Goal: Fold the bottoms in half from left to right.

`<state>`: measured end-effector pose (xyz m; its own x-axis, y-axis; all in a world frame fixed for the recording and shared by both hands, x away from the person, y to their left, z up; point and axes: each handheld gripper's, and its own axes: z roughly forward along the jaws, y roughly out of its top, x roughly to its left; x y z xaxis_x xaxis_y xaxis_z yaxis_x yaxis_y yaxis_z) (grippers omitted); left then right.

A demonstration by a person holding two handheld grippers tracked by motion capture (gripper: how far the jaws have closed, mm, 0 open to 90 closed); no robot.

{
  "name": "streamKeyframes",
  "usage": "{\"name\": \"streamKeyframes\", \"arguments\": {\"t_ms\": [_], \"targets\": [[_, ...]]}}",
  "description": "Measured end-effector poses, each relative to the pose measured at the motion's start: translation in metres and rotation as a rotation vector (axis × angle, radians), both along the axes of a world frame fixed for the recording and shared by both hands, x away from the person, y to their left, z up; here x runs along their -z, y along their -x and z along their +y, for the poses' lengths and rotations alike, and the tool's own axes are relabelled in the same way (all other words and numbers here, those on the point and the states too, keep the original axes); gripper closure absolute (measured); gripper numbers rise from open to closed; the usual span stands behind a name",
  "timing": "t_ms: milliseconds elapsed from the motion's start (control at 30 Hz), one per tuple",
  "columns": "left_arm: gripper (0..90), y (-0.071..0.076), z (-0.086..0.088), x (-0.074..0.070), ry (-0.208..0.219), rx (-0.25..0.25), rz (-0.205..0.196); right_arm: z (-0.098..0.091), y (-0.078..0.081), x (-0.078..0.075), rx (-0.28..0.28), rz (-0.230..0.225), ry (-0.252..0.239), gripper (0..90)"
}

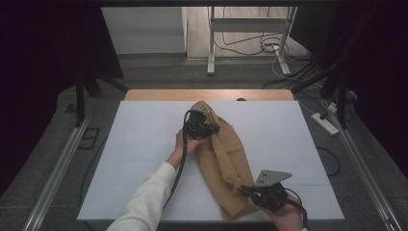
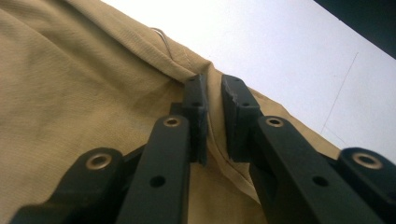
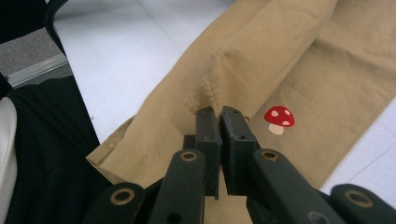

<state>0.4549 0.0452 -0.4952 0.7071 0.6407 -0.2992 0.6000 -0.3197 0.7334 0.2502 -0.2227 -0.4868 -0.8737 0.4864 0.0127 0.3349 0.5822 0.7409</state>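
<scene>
Here, from the high view, a tan garment (image 1: 226, 161) lies lengthwise on the white table (image 1: 139, 144), running from the far middle toward the near edge. The left gripper (image 1: 204, 120) sits at its far end, the right gripper (image 1: 248, 189) at its near end, well apart. In the left gripper view, the black jaws stand nearly together, pinching a seamed fold of the tan garment (image 2: 84, 93) between the pads. In the right gripper view, the jaws are closed tight on a stitched edge of the garment (image 3: 261, 51), just beside a small red mushroom print (image 3: 279, 118).
</scene>
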Motion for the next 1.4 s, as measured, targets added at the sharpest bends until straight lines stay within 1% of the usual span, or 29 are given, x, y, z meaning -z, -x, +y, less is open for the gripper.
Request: {"name": "streamKeyframes", "arguments": {"t_ms": [233, 367, 433, 567, 600, 633, 667, 700, 767, 833, 867, 933, 1000, 1100, 1133, 1200, 1233, 1333, 1367, 1400], "targets": [[78.5, -0.001, -0.006, 0.003, -0.004, 0.006, 0.004, 0.001, 0.001, 0.003, -0.009, 0.01, 0.016, 85.9], [78.5, -0.001, -0.009, 0.005, -0.003, 0.008, 0.008, 0.001, -0.001, 0.006, -0.001, 0.018, 0.046, 85.8], [78.3, -0.001, -0.01, 0.006, -0.001, 0.007, 0.011, 0.0, -0.001, 0.007, 0.002, 0.022, 0.052, 85.8], [75.4, -0.002, -0.012, 0.008, 0.007, 0.008, 0.017, 0.0, -0.001, 0.008, 0.005, 0.013, 0.062, 83.8], [72.1, -0.001, -0.012, 0.008, 0.012, 0.006, 0.017, 0.0, -0.001, 0.008, 0.006, 0.008, 0.068, 81.1], [63.3, 0.0, -0.013, 0.008, 0.014, 0.003, 0.015, -0.001, -0.001, 0.009, 0.014, -0.001, 0.073, 72.6], [56.7, 0.001, -0.013, 0.007, 0.013, -0.002, 0.007, -0.001, -0.002, 0.01, 0.024, -0.011, 0.075, 65.0], [48.4, 0.002, -0.012, 0.005, 0.01, -0.002, -0.001, -0.001, -0.002, 0.01, 0.035, -0.018, 0.073, 55.1], [41.5, 0.005, -0.009, 0.003, 0.012, -0.005, -0.014, -0.003, -0.003, 0.009, 0.063, -0.023, 0.064, 44.4], [39.5, 0.007, -0.004, 0.001, 0.007, -0.004, -0.021, -0.005, -0.004, 0.008, 0.087, -0.03, 0.042, 38.2], [39.2, 0.008, -0.001, 0.0, 0.006, -0.003, -0.024, -0.006, -0.005, 0.007, 0.1, -0.029, 0.035, 36.8], [38.3, 0.013, 0.006, -0.002, 0.004, -0.003, -0.035, -0.009, -0.007, 0.005, 0.116, -0.025, 0.012, 36.0], [38.1, 0.018, 0.014, -0.003, 0.012, 0.001, -0.04, -0.012, -0.009, 0.004, 0.126, -0.02, -0.01, 35.6], [38.2, 0.029, 0.024, -0.006, 0.001, 0.015, -0.055, -0.014, -0.014, 0.0, 0.143, -0.023, -0.02, 35.7], [38.3, 0.033, 0.027, -0.006, -0.005, 0.021, -0.057, -0.014, -0.017, 0.0, 0.145, -0.016, -0.022, 35.7], [38.3, 0.041, 0.032, -0.007, -0.021, 0.027, -0.065, -0.013, -0.022, 0.002, 0.153, -0.006, -0.011, 35.7], [38.4, 0.044, 0.034, -0.007, -0.022, 0.03, -0.067, -0.013, -0.025, 0.003, 0.154, 0.001, -0.007, 35.8], [37.8, 0.053, 0.039, -0.007, -0.037, 0.038, -0.065, -0.011, -0.033, 0.009, 0.157, 0.02, 0.01, 36.1], [37.3, 0.055, 0.04, -0.006, -0.04, 0.038, -0.063, -0.011, -0.035, 0.011, 0.157, 0.025, 0.009, 36.3], [37.0, 0.058, 0.042, -0.006, -0.045, 0.042, -0.065, -0.01, -0.037, 0.012, 0.158, 0.025, 0.014, 36.5]]}}
